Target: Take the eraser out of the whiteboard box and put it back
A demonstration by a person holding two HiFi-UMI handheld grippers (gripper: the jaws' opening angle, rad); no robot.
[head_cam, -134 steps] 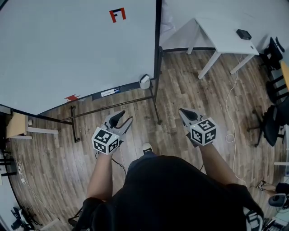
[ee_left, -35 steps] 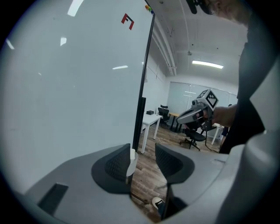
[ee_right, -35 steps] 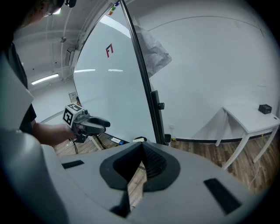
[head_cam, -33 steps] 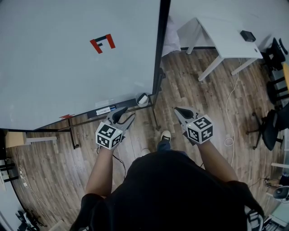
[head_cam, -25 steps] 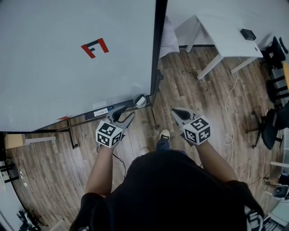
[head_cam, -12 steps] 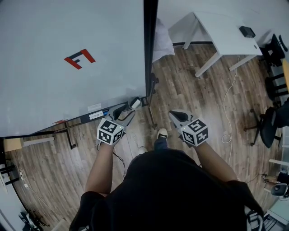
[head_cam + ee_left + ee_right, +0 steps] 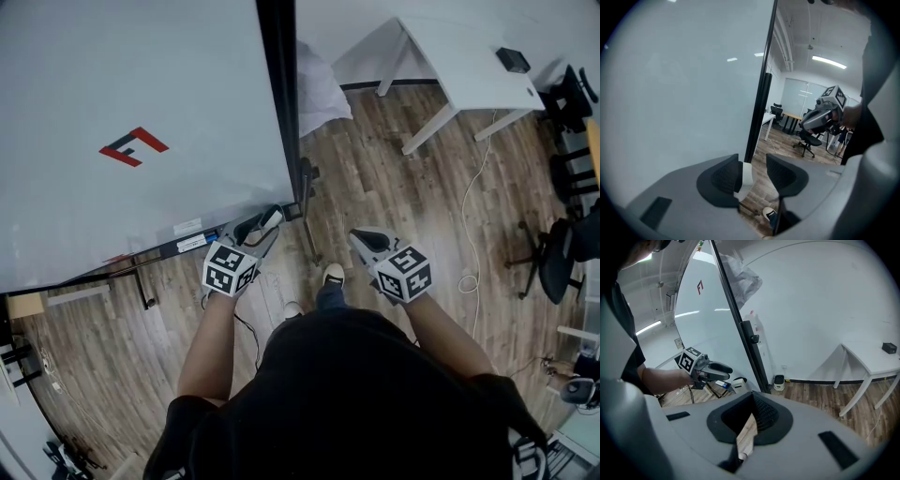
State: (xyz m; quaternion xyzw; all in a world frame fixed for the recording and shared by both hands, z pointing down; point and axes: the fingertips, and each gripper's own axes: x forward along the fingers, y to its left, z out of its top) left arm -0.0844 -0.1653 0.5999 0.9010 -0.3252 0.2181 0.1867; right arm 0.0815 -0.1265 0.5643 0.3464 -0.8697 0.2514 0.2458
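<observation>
Small white whiteboard box [image 7: 739, 384] at the bottom corner of the whiteboard [image 7: 141, 84]
The box is little and white with a dark top. It stands upright by the board's lower corner. It shows in the gap between the left gripper's [image 7: 753, 169] two jaws, which are apart. The eraser is too small to make out.

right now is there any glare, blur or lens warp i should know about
Head view: evenly lit, sharp, though the wide lens bends straight lines near the edges. Left gripper view: dark fisheye corners, faint light glints on the whiteboard, close fingers soft. Right gripper view: same fisheye curve, pale light streaks on the whiteboard.
</observation>
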